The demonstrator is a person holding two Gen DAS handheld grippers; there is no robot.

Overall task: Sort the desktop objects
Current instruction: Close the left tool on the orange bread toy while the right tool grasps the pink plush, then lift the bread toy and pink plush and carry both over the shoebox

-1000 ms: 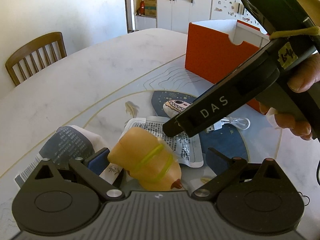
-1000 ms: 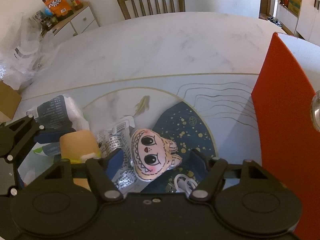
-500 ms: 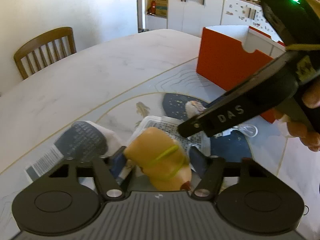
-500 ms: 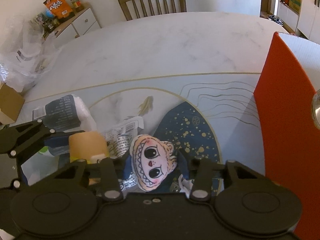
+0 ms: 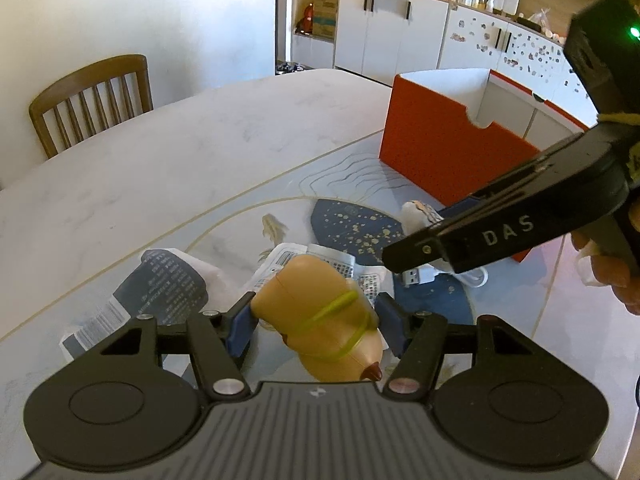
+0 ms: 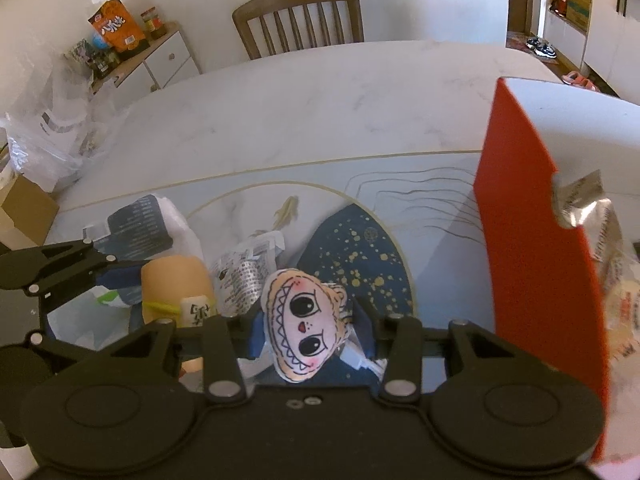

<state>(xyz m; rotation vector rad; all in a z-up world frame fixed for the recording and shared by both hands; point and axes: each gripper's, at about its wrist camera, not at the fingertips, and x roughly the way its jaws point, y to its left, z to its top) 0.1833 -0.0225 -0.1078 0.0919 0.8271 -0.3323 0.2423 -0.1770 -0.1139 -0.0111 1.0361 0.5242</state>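
Chair (image 5: 90,100): a brown wooden chair stands behind the tabletop (image 5: 168,168), on the far left.
Dark packet (image 5: 160,292): a bag with white print lies flat on the tabletop, left of the left gripper.
Left gripper (image 5: 316,320): its jaws pinch the tan toy, one blue pad on each side.
Tan toy (image 5: 320,320): it looks like a small bread roll with a yellow-green band around it. It sits between the blue pads, above a printed packet (image 5: 340,264).
Blue mat (image 5: 356,228): dark blue with gold dots, it lies in the middle of the tabletop.
White cable (image 5: 440,276): it lies on the blue mat, under the right gripper.
Right gripper (image 6: 310,334): its jaws pinch the face doll from both sides.
Face doll (image 6: 304,330): a flat soft doll head with big black eyes and zigzag teeth. It is held over the blue mat, just left of the box.
Orange box (image 5: 444,148): it stands open on the right side of the tabletop. A shiny snack bag (image 6: 592,216) is inside it.
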